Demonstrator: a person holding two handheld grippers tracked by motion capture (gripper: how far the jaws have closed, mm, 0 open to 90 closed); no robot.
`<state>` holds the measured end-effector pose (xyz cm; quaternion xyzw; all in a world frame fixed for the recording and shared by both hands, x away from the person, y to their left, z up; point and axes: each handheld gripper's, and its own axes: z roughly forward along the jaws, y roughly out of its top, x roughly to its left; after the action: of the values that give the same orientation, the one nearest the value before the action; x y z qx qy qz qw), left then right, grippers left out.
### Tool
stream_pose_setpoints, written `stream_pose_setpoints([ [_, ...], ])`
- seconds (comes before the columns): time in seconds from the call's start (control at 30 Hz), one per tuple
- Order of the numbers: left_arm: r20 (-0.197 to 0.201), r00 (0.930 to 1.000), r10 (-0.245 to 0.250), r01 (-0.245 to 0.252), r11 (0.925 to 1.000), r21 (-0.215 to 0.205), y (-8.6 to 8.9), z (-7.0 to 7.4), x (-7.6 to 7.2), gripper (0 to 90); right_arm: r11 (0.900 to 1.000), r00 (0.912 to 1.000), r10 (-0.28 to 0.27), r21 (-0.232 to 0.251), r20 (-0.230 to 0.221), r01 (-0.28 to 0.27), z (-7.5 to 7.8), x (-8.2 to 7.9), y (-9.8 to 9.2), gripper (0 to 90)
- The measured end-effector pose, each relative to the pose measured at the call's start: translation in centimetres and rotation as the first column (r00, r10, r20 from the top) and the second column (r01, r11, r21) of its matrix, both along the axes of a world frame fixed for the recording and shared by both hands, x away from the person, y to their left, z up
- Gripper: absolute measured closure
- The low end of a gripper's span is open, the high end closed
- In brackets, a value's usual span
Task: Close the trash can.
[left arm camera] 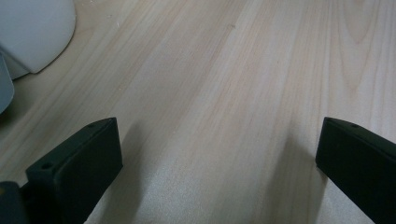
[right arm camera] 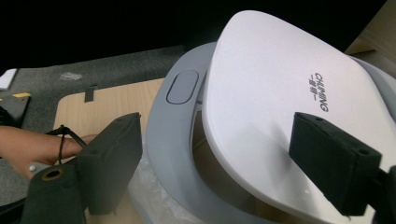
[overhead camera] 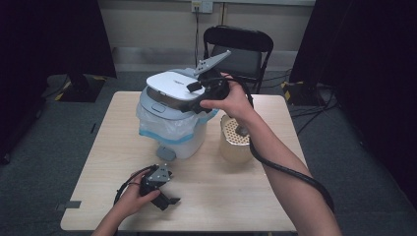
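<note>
A pale grey bin (overhead camera: 173, 135) lined with a clear plastic bag stands at the middle back of the wooden table (overhead camera: 231, 196). Its white lid (overhead camera: 172, 84) sits tilted and ajar over the grey rim (right arm camera: 163, 140). My right gripper (overhead camera: 195, 97) hovers at the lid's right edge. In the right gripper view its jaws (right arm camera: 219, 158) stand wide apart over the lid (right arm camera: 271, 93), with no pad pressing on it. My left gripper (overhead camera: 172, 189) rests near the table's front left edge, open (left arm camera: 219, 163) over bare wood.
A tan cup (overhead camera: 236, 142) with a perforated insert stands just right of the bin. A black folding chair (overhead camera: 238, 49) is behind the table. The bin's base (left arm camera: 32, 32) lies left of the left gripper. Dark curtains hang on both sides.
</note>
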<state>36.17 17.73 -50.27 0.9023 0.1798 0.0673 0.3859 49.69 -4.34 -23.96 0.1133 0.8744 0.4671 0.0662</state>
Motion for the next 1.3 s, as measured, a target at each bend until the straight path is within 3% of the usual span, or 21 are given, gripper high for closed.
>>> stream_pose_setpoints([
  [0.2,0.0,1.0,0.0,0.0,1.0,0.0,0.0,0.0,0.0,0.0,1.0,0.9993,0.025,0.0,-0.027,-0.025,-0.3,-0.1,0.1,22.3],
  [0.27,-0.001,1.0,0.0,0.0,1.0,0.0,0.0,0.0,0.0,0.0,0.999,0.9985,0.038,0.007,-0.04,-0.038,-0.4,-0.1,0.1,30.9],
  [0.37,0.001,1.0,-0.003,0.003,1.0,0.003,0.0,0.0,0.0,0.0,0.999,0.9972,0.044,0.021,-0.061,-0.043,-0.6,0.0,0.1,35.2],
  [0.5,0.0,1.0,0.0,0.0,1.0,0.0,0.0,0.0,0.0,0.0,0.998,0.9942,0.057,0.036,-0.091,-0.054,-0.7,0.4,0.1,48.0],
  [0.63,0.0,1.0,0.0,0.0,1.0,0.0,0.0,0.0,0.0,0.0,0.998,0.9924,0.059,0.017,-0.108,-0.057,-0.8,0.8,0.2,58.8],
  [1.03,0.0,1.0,0.0,0.0,1.0,0.0,0.0,0.0,0.0,0.0,1.0,0.9966,0.0,-0.004,-0.083,0.0,-1.3,1.8,1.0,82.1],
  [1.3,0.0,1.0,0.001,-0.001,1.0,0.0,0.0,0.0,0.0,0.0,1.0,0.9955,-0.023,0.017,-0.092,0.024,-1.6,2.3,1.2,88.6],
])
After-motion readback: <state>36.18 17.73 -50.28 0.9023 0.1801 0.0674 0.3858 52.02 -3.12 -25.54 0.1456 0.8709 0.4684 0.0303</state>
